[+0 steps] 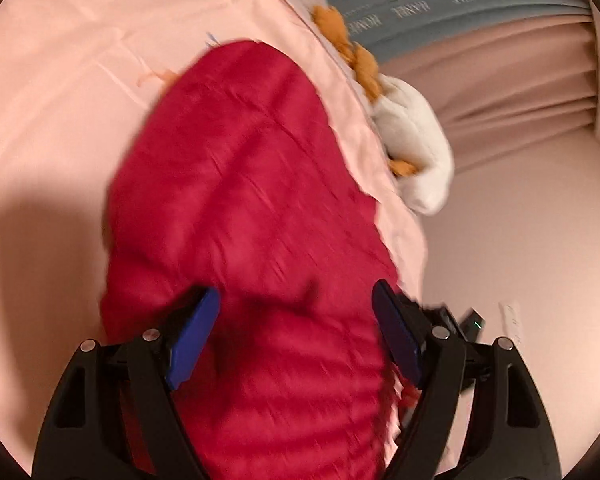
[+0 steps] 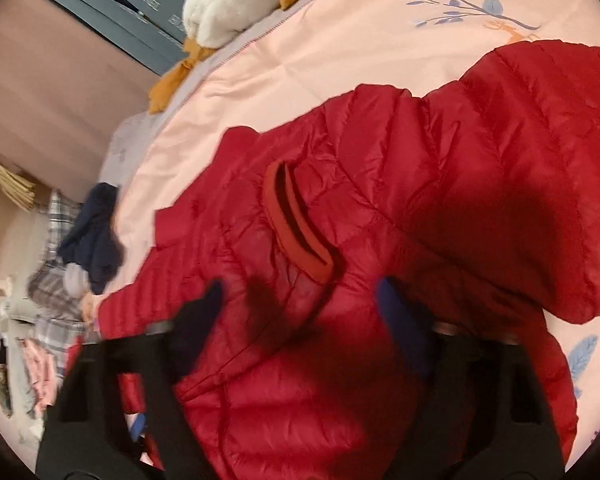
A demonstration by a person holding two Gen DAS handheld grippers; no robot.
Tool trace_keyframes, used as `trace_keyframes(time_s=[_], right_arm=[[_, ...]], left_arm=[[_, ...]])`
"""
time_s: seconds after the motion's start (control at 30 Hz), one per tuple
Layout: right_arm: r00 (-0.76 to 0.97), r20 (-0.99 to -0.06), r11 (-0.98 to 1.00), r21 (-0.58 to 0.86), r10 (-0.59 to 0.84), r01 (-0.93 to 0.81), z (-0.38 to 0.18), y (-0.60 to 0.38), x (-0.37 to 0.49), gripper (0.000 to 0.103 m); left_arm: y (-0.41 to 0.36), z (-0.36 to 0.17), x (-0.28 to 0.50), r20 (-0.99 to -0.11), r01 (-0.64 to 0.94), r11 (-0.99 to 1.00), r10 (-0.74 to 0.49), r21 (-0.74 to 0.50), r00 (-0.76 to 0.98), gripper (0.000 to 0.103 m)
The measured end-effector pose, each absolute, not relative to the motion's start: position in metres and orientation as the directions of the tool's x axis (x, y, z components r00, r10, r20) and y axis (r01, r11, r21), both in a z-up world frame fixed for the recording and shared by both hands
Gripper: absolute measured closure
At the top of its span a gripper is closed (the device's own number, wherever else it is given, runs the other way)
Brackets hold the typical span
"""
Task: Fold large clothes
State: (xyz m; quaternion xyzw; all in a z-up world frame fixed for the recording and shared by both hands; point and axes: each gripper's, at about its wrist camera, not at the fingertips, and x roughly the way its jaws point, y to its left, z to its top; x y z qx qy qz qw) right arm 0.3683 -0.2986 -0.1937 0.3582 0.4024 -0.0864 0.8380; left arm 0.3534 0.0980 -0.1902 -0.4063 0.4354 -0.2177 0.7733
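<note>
Left gripper [image 1: 296,320] tilted down, jaws apart, above red jacket [image 1: 260,200]

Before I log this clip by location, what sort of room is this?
Most likely a bedroom: a red puffer jacket lies spread on a pink quilt with a printed branch pattern, a white plush duck sits at its edge, and clothes are piled beside it.
</note>
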Motion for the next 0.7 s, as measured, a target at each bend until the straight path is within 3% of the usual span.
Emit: trace_keyframes(time_s=[0.03, 0.07, 0.13, 0.27, 0.37, 0.57, 0.7], right_arm=[[0.654, -0.743, 0.738, 0.52, 0.142, 0.43, -0.195, -0.298, 0.372, 0.07], [0.652, -0.748, 0.755, 0.498, 0.126, 0.426, -0.193, -0.296, 0.373, 0.08], [0.671, -0.733, 0.775, 0.488, 0.114, 0.401, -0.186, -0.296, 0.367, 0.087], [0.702, -0.705, 0.805, 0.475, 0.107, 0.355, -0.171, -0.299, 0.338, 0.089], [0.669, -0.734, 0.817, 0.457, 0.121, 0.353, -0.179, -0.302, 0.318, 0.089], [0.632, -0.768, 0.848, 0.403, 0.108, 0.345, -0.203, -0.3, 0.315, 0.089], [0.643, -0.751, 0.82, 0.458, 0.15, 0.344, -0.201, -0.306, 0.311, 0.083]], left_arm=[[0.101, -0.194, 0.359, -0.496, -0.043, 0.569, -0.674, -0.821, 0.548, 0.024], [0.104, -0.197, 0.363, -0.492, -0.073, 0.557, -0.654, -0.827, 0.575, 0.024], [0.114, -0.2, 0.368, -0.488, -0.117, 0.543, -0.615, -0.832, 0.619, 0.024], [0.126, -0.199, 0.373, -0.461, -0.143, 0.503, -0.593, -0.852, 0.66, 0.025], [0.127, -0.194, 0.373, -0.466, -0.139, 0.518, -0.58, -0.844, 0.668, 0.025], [0.119, -0.194, 0.367, -0.56, -0.136, 0.635, -0.535, -0.76, 0.632, 0.025], [0.121, -0.191, 0.355, -0.628, -0.12, 0.722, -0.492, -0.681, 0.603, 0.025]])
